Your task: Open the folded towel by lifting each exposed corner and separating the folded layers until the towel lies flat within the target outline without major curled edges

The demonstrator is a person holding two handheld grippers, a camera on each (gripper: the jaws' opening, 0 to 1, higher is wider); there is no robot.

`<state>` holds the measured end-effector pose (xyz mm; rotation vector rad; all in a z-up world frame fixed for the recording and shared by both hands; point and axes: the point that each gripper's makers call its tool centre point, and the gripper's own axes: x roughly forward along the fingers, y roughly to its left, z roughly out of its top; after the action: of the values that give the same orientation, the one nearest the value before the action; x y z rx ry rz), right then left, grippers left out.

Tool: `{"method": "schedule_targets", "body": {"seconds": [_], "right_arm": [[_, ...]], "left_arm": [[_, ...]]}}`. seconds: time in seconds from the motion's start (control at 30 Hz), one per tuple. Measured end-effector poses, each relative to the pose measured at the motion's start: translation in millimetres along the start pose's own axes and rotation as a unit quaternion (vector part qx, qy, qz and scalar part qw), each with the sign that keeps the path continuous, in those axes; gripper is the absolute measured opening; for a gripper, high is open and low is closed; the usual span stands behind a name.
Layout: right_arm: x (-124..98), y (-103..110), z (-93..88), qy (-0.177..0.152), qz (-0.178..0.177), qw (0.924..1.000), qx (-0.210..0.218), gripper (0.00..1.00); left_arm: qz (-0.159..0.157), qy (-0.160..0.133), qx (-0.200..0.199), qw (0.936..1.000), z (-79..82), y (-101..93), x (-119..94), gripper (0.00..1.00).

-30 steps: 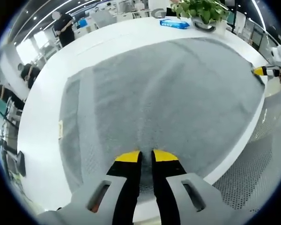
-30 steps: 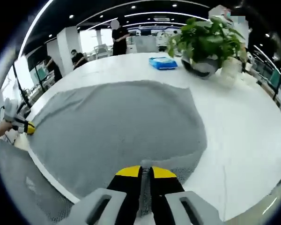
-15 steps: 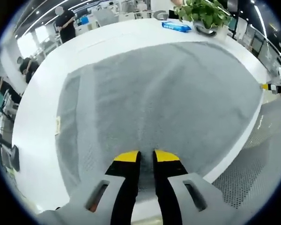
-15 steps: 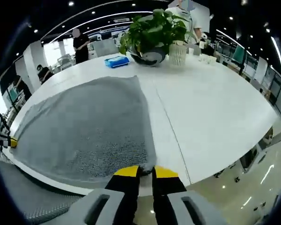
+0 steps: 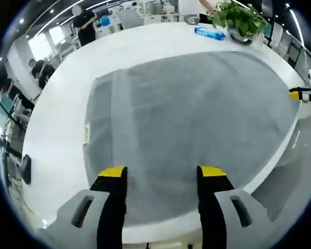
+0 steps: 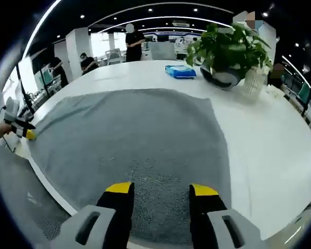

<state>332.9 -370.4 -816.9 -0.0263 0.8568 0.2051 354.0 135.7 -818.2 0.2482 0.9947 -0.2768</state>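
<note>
Change: both grippers, pinched on the towel's near edge a second earlier, had let go; the left gripper (image 5: 161, 174) and right gripper (image 6: 159, 189) hovered with jaws spread wide over that edge.
Meaning: release suggested the spreading was about done.
Towel: the grey towel (image 5: 192, 114) lay open and flat on the white counter (image 5: 57, 119), no curled edges visible; I could make out no target outline.
Left gripper view: a small label (image 5: 86, 133) at the towel's side hem.
Right gripper view: beyond the towel, a potted plant (image 6: 225, 49) and blue packet (image 6: 180, 70), seen closer.
</note>
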Motion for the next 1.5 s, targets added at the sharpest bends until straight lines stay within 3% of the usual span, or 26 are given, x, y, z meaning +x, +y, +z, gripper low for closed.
{"method": "schedule_targets", "body": {"seconds": [0.03, 0.07, 0.1, 0.2, 0.23, 0.3, 0.33, 0.37, 0.6, 0.63, 0.7, 0.83, 0.93, 1.03, 1.13, 1.23, 1.3, 1.33, 1.37, 1.4, 1.43, 1.5], "right_arm": [[-1, 3, -5.4, 0.004, -0.005, 0.9999, -0.012, 0.49], [-3, 2, -6.3, 0.001, -0.006, 0.9993, -0.038, 0.5], [-2, -5, -9.7, -0.001, -0.01, 0.9984, -0.056, 0.5], [-7, -9, -15.2, -0.007, -0.012, 0.9989, -0.044, 0.57], [-9, -11, -15.1, -0.013, -0.015, 0.9985, -0.051, 0.61], [-11, -18, -18.9, -0.023, -0.018, 0.9984, -0.047, 0.72], [-12, -18, -23.9, -0.021, -0.007, 0.9995, -0.023, 0.74], [-14, -17, -22.1, -0.038, 0.001, 0.9982, -0.047, 0.74], [-19, -18, -21.9, -0.027, 0.004, 0.9984, -0.049, 0.73], [-23, -18, -17.2, -0.03, -0.002, 0.9983, -0.051, 0.71], [-29, -18, 13.0, -0.087, 0.005, 0.9946, -0.057, 0.66], [-29, -20, 52.1, -0.11, 0.002, 0.9921, -0.061, 0.72], [-1, -19, 83.9, -0.107, 0.016, 0.9907, -0.082, 0.74], [20, -8, 104.5, -0.106, 0.046, 0.9893, -0.089, 0.78], [56, 1, 126.2, -0.093, 0.065, 0.9885, -0.1, 0.78], [86, 7, 123.4, -0.055, 0.089, 0.9914, -0.078, 0.82], [95, 5, 118.4, -0.044, 0.08, 0.9919, -0.089, 0.85], [97, 4, 114.6, -0.035, 0.077, 0.9918, -0.095, 0.86], [99, 2, 107.4, -0.022, 0.074, 0.9919, -0.101, 0.88], [100, 0, 108.2, -0.036, 0.066, 0.988, -0.135, 0.89], [99, 4, 112.9, -0.048, 0.074, 0.9891, -0.117, 0.91], [99, 1, 110.6, -0.04, 0.072, 0.9893, -0.12, 0.92]], "left_arm": [[-0.003, 0.001, 0.004, 1.0, -3.4, -0.8, 0, 0.6], [-0.017, -0.025, -0.016, 0.9994, 1.4, -2.9, -1, 0.59], [-0.015, -0.018, -0.018, 0.9996, -3.4, -1.0, -2, 0.6], [-0.031, -0.028, -0.025, 0.9988, -10.0, -3.6, -7, 0.63], [-0.037, -0.032, 0.003, 0.9988, -9.9, -4.1, -8, 0.63], [-0.036, -0.031, -0.006, 0.9988, -13.7, -3.3, -11, 0.64], [-0.037, -0.032, -0.004, 0.9988, -13.7, -3.3, -12, 0.64], [-0.038, -0.034, -0.003, 0.9987, -14.8, -2.2, -13, 0.65], [-0.047, -0.037, -0.004, 0.9982, -11.6, -3.7, -16, 0.65], [-0.046, -0.034, -0.008, 0.9983, -11.2, -3.1, -17, 0.66], [-0.042, -0.044, -0.004, 0.9982, -4.1, 0.8, -25, 0.69], [-0.027, -0.105, 0.0, 0.9941, 33.1, 15.2, -34, 0.71], [-0.025, -0.11, 0.008, 0.9936, 51.0, 18.6, -21, 0.72], [-0.032, -0.104, 0.02, 0.9938, 66.1, 12.9, 0, 0.75], [-0.06, -0.08, 0.019, 0.9948, 64.8, -1.8, 16, 0.8], [-0.06, -0.055, 0.051, 0.9954, 54.4, -6.2, 28, 0.81], [-0.055, -0.049, 0.058, 0.9955, 47.2, -6.1, 31, 0.83], [-0.062, -0.07, 0.031, 0.9952, 50.9, -6.0, 29, 0.83], [-0.059, -0.063, 0.029, 0.9959, 46.0, -3.1, 29, 0.85], [-0.058, -0.067, 0.023, 0.9958, 42.7, -0.9, 29, 0.89], [-0.057, -0.069, 0.016, 0.9959, 40.3, 1.4, 29, 0.94], [-0.054, -0.076, 0.011, 0.9956, 36.8, 5.0, 29, 0.99]]}}
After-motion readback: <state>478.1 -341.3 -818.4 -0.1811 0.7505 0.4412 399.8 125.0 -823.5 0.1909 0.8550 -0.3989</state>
